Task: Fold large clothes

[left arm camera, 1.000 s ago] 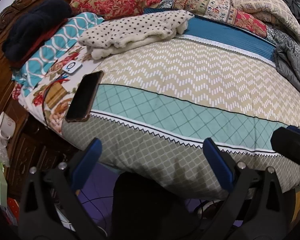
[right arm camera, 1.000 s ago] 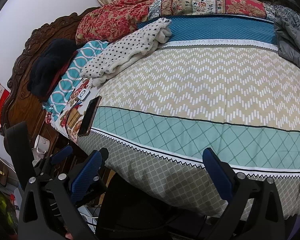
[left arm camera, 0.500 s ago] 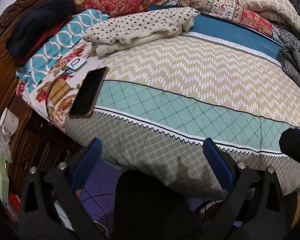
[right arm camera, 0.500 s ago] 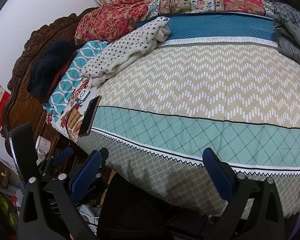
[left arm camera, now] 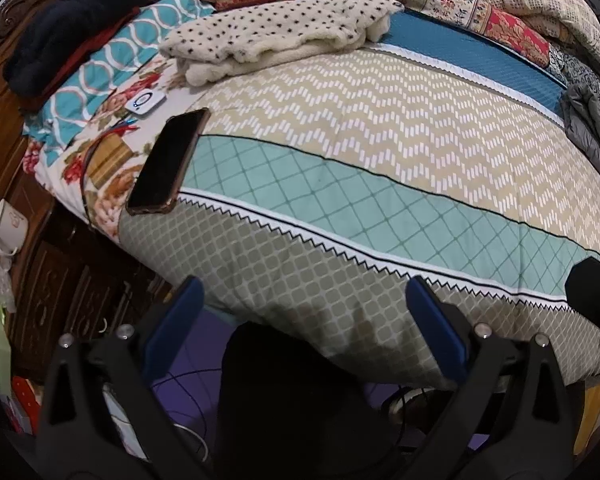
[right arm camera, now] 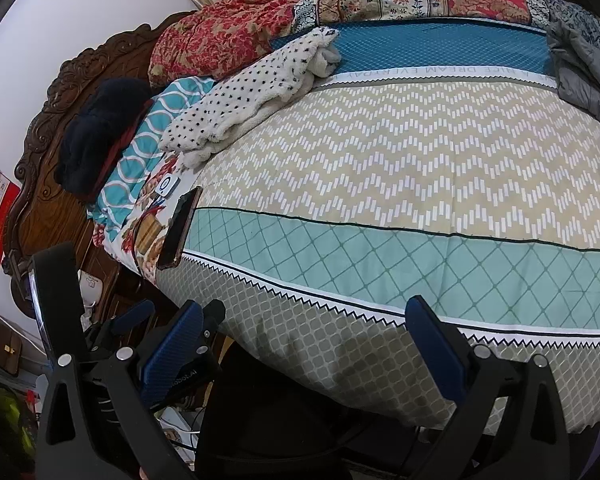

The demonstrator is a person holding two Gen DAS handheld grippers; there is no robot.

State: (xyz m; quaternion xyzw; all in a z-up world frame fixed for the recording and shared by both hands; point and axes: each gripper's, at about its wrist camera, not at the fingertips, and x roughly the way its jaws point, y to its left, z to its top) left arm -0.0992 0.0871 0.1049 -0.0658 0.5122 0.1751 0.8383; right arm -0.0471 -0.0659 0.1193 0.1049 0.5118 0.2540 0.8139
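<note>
Now, clothing: spotted cream fleece (left arm camera: 276,36) lay folded on the bed (left arm camera: 380,140).
Grippers: left gripper (left arm camera: 303,286) and right gripper (right arm camera: 305,306) gaped wide, holding nothing.

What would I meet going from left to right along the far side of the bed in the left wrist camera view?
Dark navy bundle → teal patterned pillow → white fleece with black dots → blue band of the bedspread → grey padded jacket.

Folded polka-dot fleece garment (left arm camera: 276,36) on bed
</note>
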